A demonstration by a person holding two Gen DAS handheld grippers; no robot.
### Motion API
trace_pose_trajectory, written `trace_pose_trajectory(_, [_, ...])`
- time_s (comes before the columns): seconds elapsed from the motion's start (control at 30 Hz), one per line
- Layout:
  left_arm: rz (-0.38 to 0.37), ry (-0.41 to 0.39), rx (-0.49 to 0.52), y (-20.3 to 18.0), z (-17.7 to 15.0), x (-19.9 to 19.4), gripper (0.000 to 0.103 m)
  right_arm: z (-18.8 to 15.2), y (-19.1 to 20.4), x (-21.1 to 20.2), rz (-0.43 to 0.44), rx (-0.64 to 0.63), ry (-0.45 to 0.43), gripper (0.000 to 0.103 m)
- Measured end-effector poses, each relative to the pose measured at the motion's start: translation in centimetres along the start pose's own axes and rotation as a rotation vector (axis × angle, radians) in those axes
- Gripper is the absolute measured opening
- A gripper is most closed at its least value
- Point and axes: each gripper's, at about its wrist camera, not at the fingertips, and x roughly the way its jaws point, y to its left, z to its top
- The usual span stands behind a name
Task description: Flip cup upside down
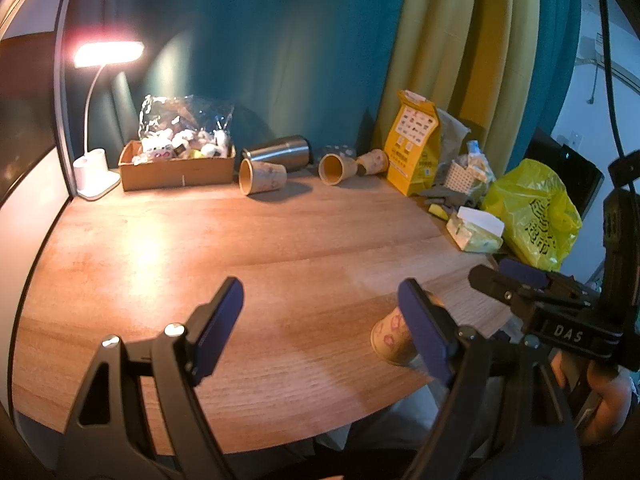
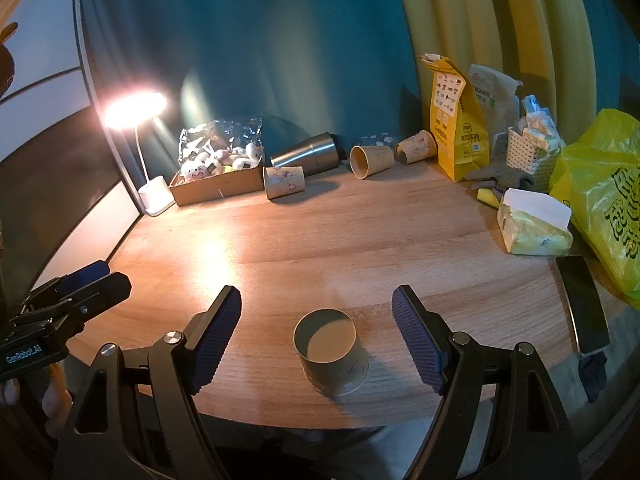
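A paper cup (image 2: 331, 354) stands upside down on the wooden table (image 2: 320, 232) near its front edge, base ring facing up. My right gripper (image 2: 316, 332) is open, its fingers either side of the cup without touching it. In the left wrist view the same cup (image 1: 390, 338) shows partly behind my left gripper's right finger. My left gripper (image 1: 320, 328) is open and empty, to the left of the cup. The right gripper (image 1: 520, 280) also shows at the right edge of the left wrist view.
Three paper cups (image 2: 284, 182) (image 2: 370, 160) (image 2: 416, 146) lie on their sides at the back beside a steel tumbler (image 2: 306, 154). A cardboard box (image 2: 218, 186), a lit lamp (image 2: 154, 196), a yellow paper bag (image 2: 456, 120), a tissue pack (image 2: 532, 224), a phone (image 2: 582, 304) and a yellow plastic bag (image 2: 604, 200) stand around.
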Motion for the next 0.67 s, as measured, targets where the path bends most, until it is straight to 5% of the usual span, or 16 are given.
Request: trace_pose_trajectory(0.67, [0.020, 0.007, -0.009, 0.4, -1.8, 0.7, 0.081, -1.9, 0.1, 0.3, 0.004, -0.018, 0.033, 0.081])
